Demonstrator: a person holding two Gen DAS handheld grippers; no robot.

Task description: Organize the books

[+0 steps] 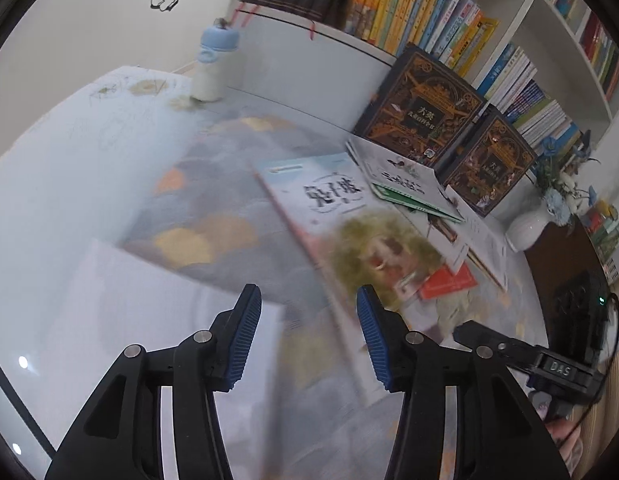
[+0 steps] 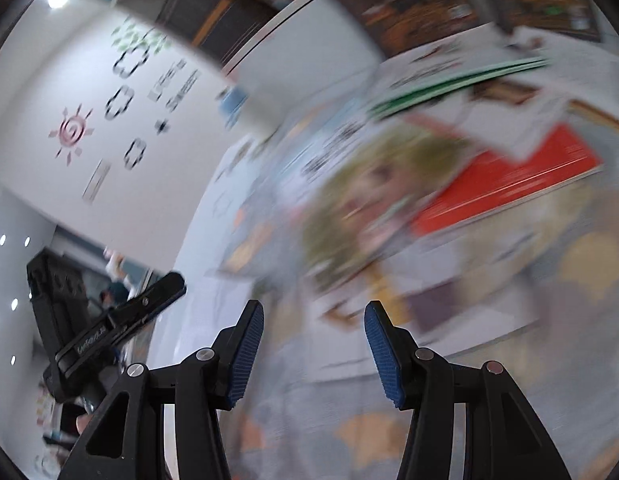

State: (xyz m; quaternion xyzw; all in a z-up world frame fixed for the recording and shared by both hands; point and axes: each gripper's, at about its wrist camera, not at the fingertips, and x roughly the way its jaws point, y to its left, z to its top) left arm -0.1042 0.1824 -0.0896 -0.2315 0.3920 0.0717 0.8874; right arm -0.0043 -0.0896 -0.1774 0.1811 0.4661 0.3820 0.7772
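Left wrist view: left gripper [image 1: 309,300] has its jaws apart with nothing between the pads; it hangs above the patterned mat [image 1: 213,184]. The children's book with the blond-haired figure on its cover [image 1: 349,220] lies flat at 12–1 o'clock from the fingertips, topmost of a loose heap of thin books. A red book [image 1: 449,284] pokes out from under it at 2 o'clock. Two dark ornate hardcovers [image 1: 425,108] lean against the bookshelf [image 1: 521,24] behind the heap. A blue-capped bottle [image 1: 211,68] stands at 11 o'clock and a white vase [image 1: 525,228] at 3 o'clock. The right gripper [image 1: 465,330] enters at 4 o'clock.

Right wrist view: heavily blurred. The right gripper's jaws stand apart and empty. Same blond-figure cover at 12 o'clock, red book at 1–2 o'clock; the left gripper shows at 9 o'clock.

Handling judgement: thin softcover, probably light, glossy, bendy. Likely best pinched at a free edge near the spine, since a flat cover gives no purchase.
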